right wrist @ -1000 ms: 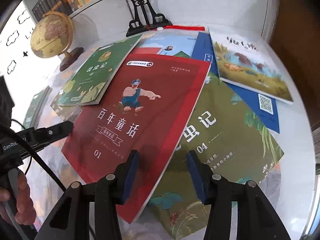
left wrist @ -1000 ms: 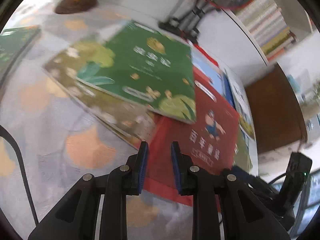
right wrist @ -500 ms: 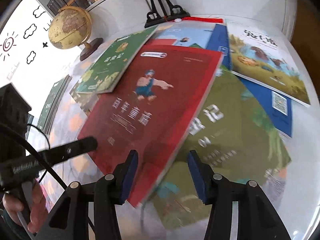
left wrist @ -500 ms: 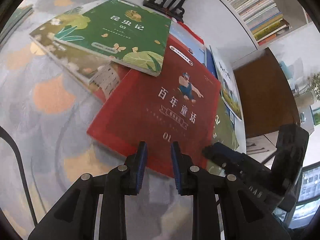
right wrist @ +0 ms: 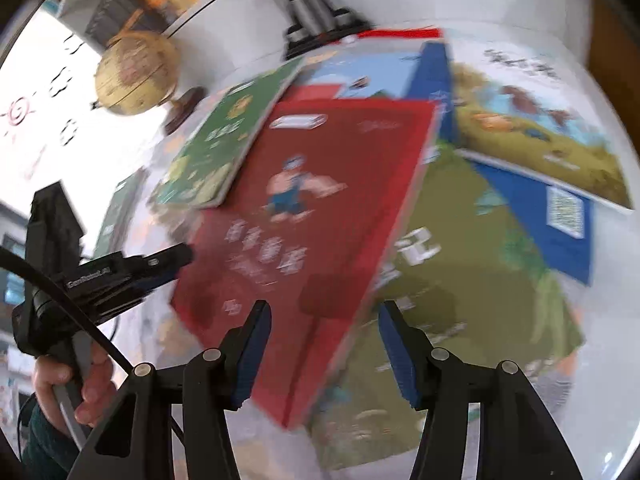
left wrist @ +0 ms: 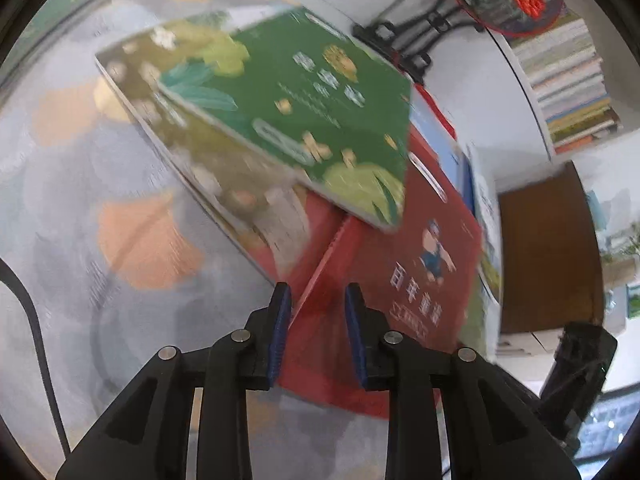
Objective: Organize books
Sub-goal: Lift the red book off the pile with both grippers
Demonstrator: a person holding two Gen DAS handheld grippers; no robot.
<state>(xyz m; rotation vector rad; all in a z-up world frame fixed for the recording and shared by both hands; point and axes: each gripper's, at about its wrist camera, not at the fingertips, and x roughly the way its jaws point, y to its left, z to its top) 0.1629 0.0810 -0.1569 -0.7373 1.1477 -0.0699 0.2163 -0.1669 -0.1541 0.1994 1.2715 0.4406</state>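
The red book (right wrist: 304, 216) lies slantwise atop the scattered pile on the worktop (left wrist: 80, 200), its long axis running from the near edge toward the far wall. Its near corner sits between the fingers of the right tool (right wrist: 320, 354), which is opening, ungripped. The left tool (left wrist: 316, 332), also opening and holding nothing, straddles the book's left edge.

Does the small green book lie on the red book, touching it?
Touching. In the right wrist view the green book lies flat with its edge overlapping the red book; the left wrist view shows its corner resting over the red cover too.
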